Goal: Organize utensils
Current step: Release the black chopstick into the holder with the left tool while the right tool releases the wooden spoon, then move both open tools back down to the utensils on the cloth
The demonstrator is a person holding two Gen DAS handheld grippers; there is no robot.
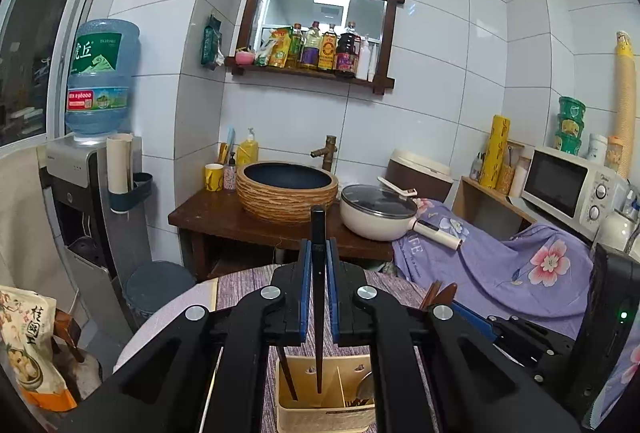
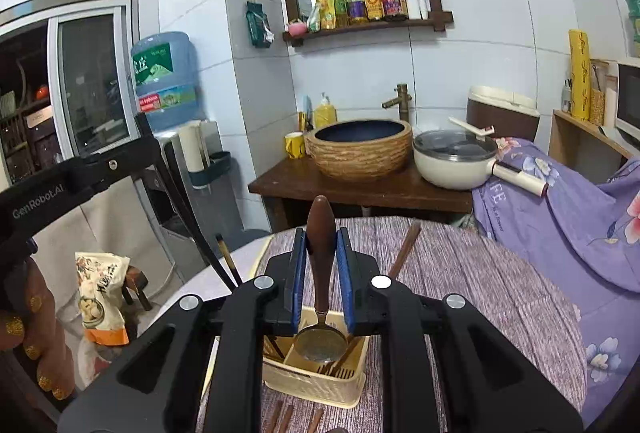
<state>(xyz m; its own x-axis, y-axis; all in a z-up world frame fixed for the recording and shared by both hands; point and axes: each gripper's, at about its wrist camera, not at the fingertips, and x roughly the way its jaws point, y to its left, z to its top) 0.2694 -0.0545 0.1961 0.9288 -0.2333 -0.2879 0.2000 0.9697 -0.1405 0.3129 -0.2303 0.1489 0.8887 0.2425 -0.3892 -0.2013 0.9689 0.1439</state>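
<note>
My left gripper (image 1: 319, 257) is shut on a dark chopstick (image 1: 318, 297) that hangs upright, its tip over the left compartment of the beige utensil holder (image 1: 326, 413); another chopstick (image 1: 288, 377) leans inside it. My right gripper (image 2: 322, 249) is shut on the brown wooden handle of a spoon (image 2: 321, 261), whose metal bowl (image 2: 320, 345) hangs over the same holder (image 2: 316, 383). In the right wrist view the left gripper (image 2: 80, 177) and its chopstick (image 2: 192, 217) show at the left. Loose chopsticks (image 2: 404, 251) lie on the purple striped mat.
Behind the table stands a wooden counter with a woven basin (image 1: 286, 191) and a lidded cream pot (image 1: 378, 211). A water dispenser (image 1: 96, 161) stands at the left, a microwave (image 1: 572, 185) at the right. A snack bag (image 1: 30, 349) sits on a stool at lower left.
</note>
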